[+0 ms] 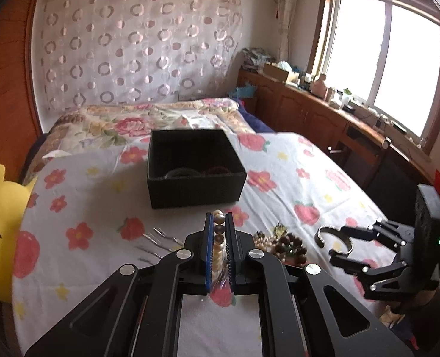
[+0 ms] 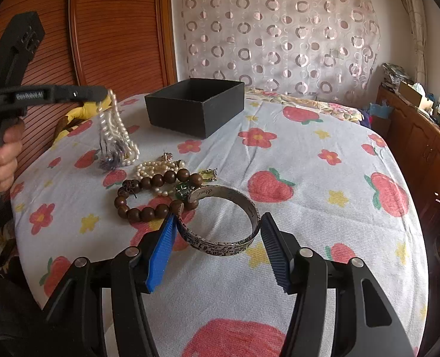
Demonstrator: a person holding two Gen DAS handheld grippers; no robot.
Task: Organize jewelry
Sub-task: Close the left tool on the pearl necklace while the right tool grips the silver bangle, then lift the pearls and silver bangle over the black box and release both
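Pearl strands hang from your left claw (image 1: 219,232), its pads pressed together on the necklace (image 2: 117,131), which is lifted above the bed (image 2: 309,178), its loose end and a dark tassel trailing near the sheet. Ahead of it sits the black box (image 1: 194,168), open-topped, with a couple of bracelets already inside.

Your right claw (image 2: 217,232) is spread wide, one pad on each side of the silver cuff (image 2: 222,217), which lies on the flowered sheet. The left pad looks to be touching its engraved wall; the right pad is just beside it, not gripping.

Just beyond the cuff lies a heap: a wooden bead bracelet (image 2: 157,196), a second pearl string (image 2: 157,168) and a small green charm (image 2: 182,192).

The cuff is probably stiff, fairly heavy metal, smooth and curved, so it may slip; squeeze across its outer walls. The pearls are limp and light, likely to swing and snag the heap, so carry them high.
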